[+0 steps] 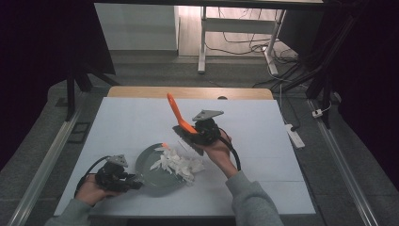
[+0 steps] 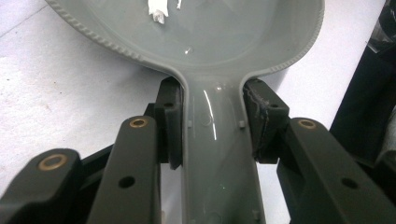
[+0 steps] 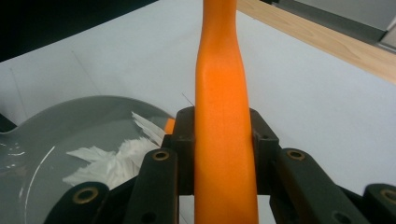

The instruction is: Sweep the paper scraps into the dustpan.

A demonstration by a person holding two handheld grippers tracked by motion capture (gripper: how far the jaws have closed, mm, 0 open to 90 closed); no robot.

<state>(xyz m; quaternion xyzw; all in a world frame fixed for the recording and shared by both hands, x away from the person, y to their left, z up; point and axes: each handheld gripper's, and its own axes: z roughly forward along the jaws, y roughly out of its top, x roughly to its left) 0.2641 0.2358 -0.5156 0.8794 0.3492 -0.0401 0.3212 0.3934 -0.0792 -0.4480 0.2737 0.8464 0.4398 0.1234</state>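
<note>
Gleaming grey dustpan (image 1: 155,176) holds white paper scraps (image 1: 176,164).

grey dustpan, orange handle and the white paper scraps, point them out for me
grey dustpan (image 2: 219,154), left gripper view, on its handle between the jaws
orange handle (image 3: 223,140), right gripper view, on its middle stretch
white paper scraps (image 1: 179,164), high view, on the pile's centre
</note>
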